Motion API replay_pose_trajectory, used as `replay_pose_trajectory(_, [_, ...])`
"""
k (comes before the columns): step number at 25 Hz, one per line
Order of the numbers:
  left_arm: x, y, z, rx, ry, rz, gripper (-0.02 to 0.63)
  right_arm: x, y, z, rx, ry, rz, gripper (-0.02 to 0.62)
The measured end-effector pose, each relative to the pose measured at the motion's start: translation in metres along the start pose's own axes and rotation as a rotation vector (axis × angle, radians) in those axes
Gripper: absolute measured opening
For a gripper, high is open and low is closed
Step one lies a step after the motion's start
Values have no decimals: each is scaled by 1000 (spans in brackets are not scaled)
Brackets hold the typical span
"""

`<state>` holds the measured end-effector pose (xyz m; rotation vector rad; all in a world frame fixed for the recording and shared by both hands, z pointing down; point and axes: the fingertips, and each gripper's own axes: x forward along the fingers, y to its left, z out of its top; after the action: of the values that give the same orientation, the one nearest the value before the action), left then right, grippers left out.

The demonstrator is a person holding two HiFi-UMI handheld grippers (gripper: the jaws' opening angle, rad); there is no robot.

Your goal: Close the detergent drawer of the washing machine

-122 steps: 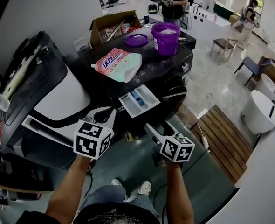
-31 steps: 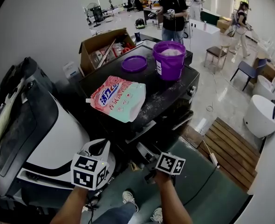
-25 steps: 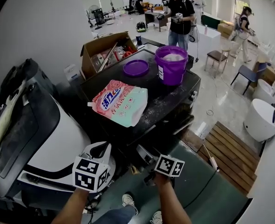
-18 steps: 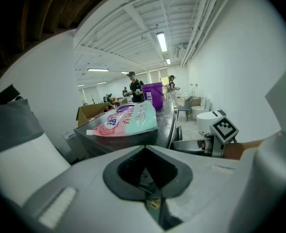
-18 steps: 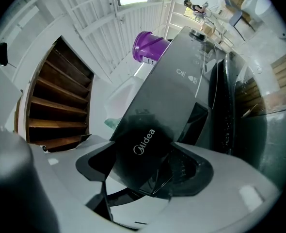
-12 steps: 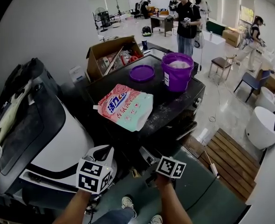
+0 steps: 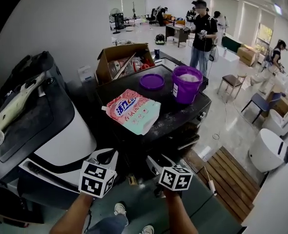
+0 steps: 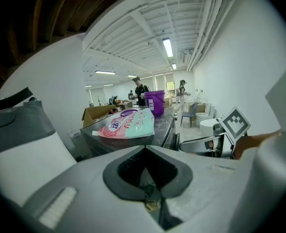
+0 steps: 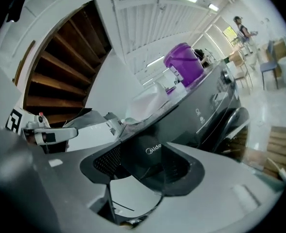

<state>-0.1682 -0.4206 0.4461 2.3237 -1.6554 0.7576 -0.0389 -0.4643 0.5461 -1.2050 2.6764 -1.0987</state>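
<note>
Nearest the camera, the left gripper (image 8: 144,148) is held with its grey jaws brought together, and nothing is caught between them. Beside it, the right gripper (image 9: 147,147) is held with its jaws apart; they have just been closing, yet nothing is pressed by them. Through that gap, just ahead of the tips, the black, logo-marked front of the detergent drawer (image 9: 155,165) is seen, pushed in level with the front panel of the black front-loading washing machine (image 7: 185,112). Whether the tips touch it cannot be told. On the machine's top a pink-and-green detergent pouch (image 7: 134,112) is laid flat. Farther back, a round purple lid (image 7: 152,81) and a purple plastic bucket (image 7: 186,84) are set side by side. Behind them an open brown cardboard box (image 7: 123,60) is placed, and a person in dark clothes (image 7: 202,35) is seen standing beyond.
</note>
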Motion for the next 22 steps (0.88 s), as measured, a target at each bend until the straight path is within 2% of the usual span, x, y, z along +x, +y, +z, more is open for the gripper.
replay_pose_trajectory(9, [-35, -18, 3, -68, -35, 43, 2, -52, 26, 29, -243, 36, -61, 184])
replay_pose_trajectory(14, [-56, -19, 13, -97, -62, 72, 2, -73, 53, 54, -339, 22, -51, 147])
replay_pose_trajectory(22, [-90, 0, 31, -144, -133, 94, 0, -98, 95, 85, -439, -26, -58, 107])
